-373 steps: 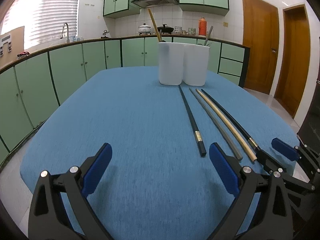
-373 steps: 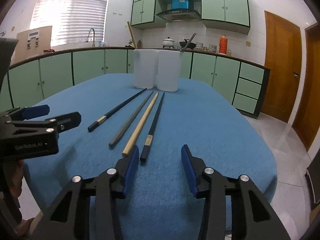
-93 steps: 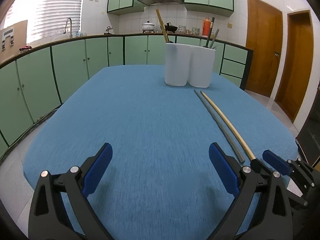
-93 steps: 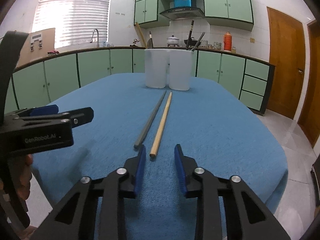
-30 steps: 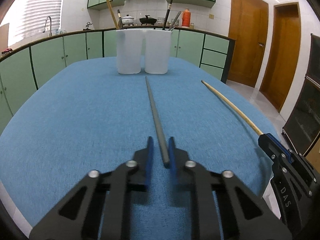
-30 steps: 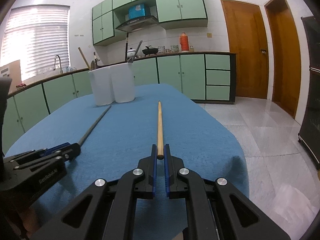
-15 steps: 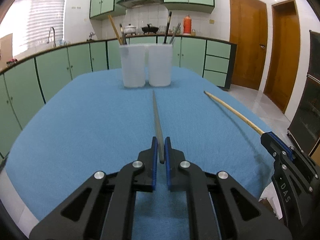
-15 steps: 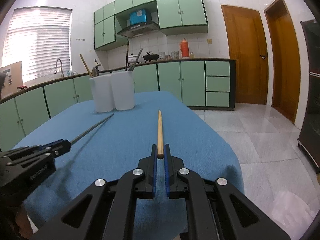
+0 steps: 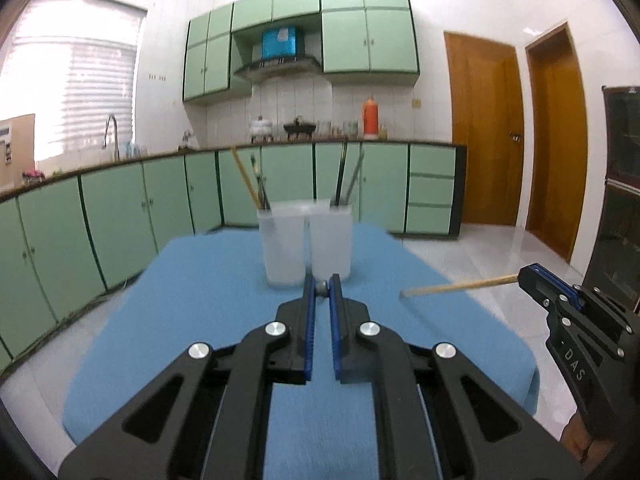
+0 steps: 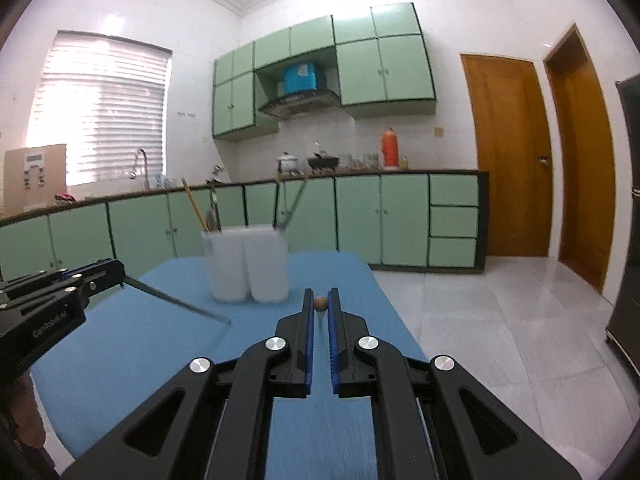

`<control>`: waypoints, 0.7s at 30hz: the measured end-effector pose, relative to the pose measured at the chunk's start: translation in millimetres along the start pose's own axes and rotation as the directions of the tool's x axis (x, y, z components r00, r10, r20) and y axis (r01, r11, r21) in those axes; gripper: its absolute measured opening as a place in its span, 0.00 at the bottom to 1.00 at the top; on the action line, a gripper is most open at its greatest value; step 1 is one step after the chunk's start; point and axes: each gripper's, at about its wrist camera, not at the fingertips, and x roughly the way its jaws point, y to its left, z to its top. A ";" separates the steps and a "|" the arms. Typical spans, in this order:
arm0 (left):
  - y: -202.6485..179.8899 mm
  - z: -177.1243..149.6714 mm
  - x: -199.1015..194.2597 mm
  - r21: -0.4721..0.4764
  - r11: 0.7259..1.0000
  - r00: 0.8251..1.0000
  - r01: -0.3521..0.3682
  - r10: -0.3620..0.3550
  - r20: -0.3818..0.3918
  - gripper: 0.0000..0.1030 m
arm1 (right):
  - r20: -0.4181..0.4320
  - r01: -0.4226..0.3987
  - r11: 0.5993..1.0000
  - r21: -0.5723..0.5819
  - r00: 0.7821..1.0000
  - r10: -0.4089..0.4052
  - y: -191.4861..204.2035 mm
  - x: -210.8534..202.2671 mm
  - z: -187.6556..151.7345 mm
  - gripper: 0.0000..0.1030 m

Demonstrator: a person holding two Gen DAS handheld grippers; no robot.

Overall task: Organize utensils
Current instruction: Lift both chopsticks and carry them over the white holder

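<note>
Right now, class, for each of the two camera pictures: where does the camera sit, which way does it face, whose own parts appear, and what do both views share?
Left wrist: sits on the left gripper, facing the twin white plastic holders; its fingers pinch the grey metal chopstick; the right gripper shows at the right edge.
Right wrist: sits on the right gripper, facing the holders; its fingers pinch the wooden chopstick.
Shared: holders, blue tablecloth, both chopsticks.

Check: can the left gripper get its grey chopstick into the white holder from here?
Probably yes. The left gripper has jaws shut on the grey chopstick, lifted off the table, and the white holder stands straight ahead with nothing between.
</note>
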 end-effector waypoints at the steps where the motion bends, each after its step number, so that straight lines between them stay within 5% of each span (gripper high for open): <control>1: 0.2 6.4 -0.3 -0.002 1.000 1.000 0.007 -0.007 0.008 0.06 | 0.003 -0.011 1.000 -0.003 1.000 0.011 -0.1 1.8 8.1 0.06; 21: 29.5 107.4 16.9 -0.067 0.994 0.994 0.082 -0.077 0.076 0.06 | -0.061 -0.236 0.971 -0.031 0.970 0.234 18.5 56.8 141.6 0.06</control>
